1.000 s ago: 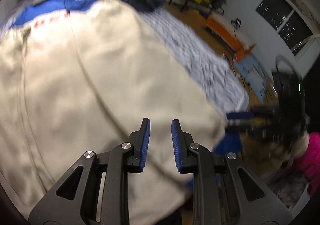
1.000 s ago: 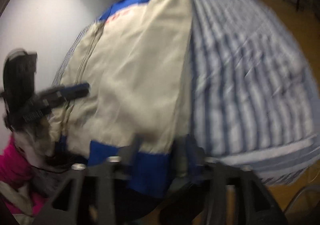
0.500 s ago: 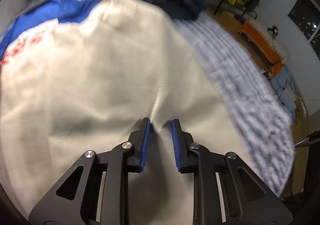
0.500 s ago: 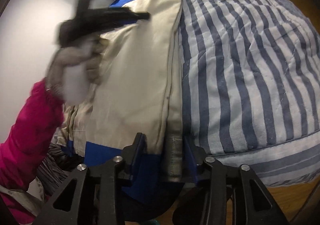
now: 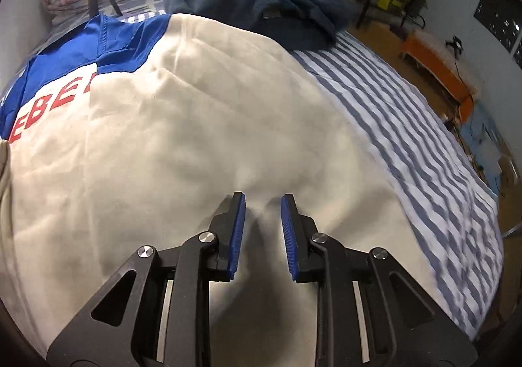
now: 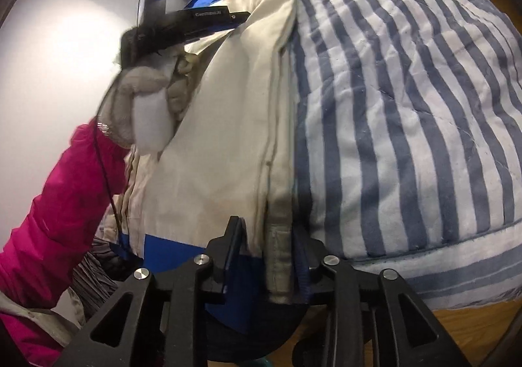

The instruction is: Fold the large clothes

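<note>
Right gripper [image 6: 266,256], jaws just closing, pinches cream jacket [image 5: 195,138] hem at striped bed [image 6: 407,105] edge; left gripper [image 5: 261,230] slightly spread, presses mid-panel. Advise lifting hem evenly, anchoring fold line.

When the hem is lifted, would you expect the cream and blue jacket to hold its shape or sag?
The cream and blue jacket will probably sag: it lies in soft wrinkles on the striped bedspread. The layered hem in the right tool looks thick, so likely heavyish. Its woven cloth seems unlikely to slip.

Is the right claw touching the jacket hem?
Touching. The right wrist view shows the right claw closed on the jacket hem, fabric squeezed between both fingers.
</note>
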### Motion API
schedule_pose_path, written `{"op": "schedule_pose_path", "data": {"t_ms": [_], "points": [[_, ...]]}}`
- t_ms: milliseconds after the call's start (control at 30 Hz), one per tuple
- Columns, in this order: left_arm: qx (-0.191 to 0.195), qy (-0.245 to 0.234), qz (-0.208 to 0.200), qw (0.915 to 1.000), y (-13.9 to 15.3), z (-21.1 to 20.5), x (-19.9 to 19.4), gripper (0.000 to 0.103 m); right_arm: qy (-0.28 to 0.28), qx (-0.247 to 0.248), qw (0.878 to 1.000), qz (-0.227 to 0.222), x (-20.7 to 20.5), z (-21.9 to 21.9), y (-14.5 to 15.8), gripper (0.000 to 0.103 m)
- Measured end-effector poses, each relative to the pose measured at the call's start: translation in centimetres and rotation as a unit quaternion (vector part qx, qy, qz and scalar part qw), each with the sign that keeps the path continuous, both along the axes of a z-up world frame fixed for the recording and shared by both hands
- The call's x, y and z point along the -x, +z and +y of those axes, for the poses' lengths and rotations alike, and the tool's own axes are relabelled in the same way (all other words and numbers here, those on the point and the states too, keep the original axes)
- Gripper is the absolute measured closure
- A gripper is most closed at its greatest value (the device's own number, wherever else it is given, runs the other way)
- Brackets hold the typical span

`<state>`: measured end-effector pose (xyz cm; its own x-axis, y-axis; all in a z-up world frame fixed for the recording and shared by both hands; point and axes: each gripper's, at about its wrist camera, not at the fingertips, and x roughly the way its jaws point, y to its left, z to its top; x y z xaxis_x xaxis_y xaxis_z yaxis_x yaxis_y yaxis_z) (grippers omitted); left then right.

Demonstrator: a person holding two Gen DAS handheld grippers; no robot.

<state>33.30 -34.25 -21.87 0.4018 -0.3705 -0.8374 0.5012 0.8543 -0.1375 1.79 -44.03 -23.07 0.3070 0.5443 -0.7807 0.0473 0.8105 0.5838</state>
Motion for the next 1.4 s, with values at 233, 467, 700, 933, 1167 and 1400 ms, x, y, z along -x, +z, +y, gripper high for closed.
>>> {"op": "schedule_pose_path", "data": {"t_ms": [233, 467, 700, 933, 1167, 1400], "points": [[0.101, -0.032, 0.014, 0.9943, 6.7, 6.4, 11.0, 0.081, 0.001, 0.022, 1.000, -0.015, 0.2, 0.2, 1.5, 0.086], [0.079, -0.065, 0.076, 0.9919, 2.0, 7.8, 22.3, 0.081, -0.008, 0.048, 0.998, -0.034, 0.2, 1.3, 3.9, 0.087], [0.102, -0.047, 0.098, 0.9889, 1.4, 8.8, 23.4, 0.081, 0.023, 0.147, 0.986, -0.071, -0.2, 6.0, 7.7, 0.088], [0.163, 0.026, 0.028, 0.9860, 8.8, 16.4, 23.6, 0.081, 0.087, 0.244, 0.956, -0.138, 0.7, 12.4, 10.8, 0.089], [0.187, 0.092, -0.016, 0.9779, 11.7, 24.5, 24.0, 0.081, 0.161, 0.259, 0.938, -0.166, 0.0, 19.4, 11.2, 0.090], [0.184, 0.148, -0.006, 0.9717, 10.0, 30.0, 23.7, 0.081, 0.240, 0.249, 0.928, -0.138, -2.5, 26.4, 7.4, 0.091]]}}
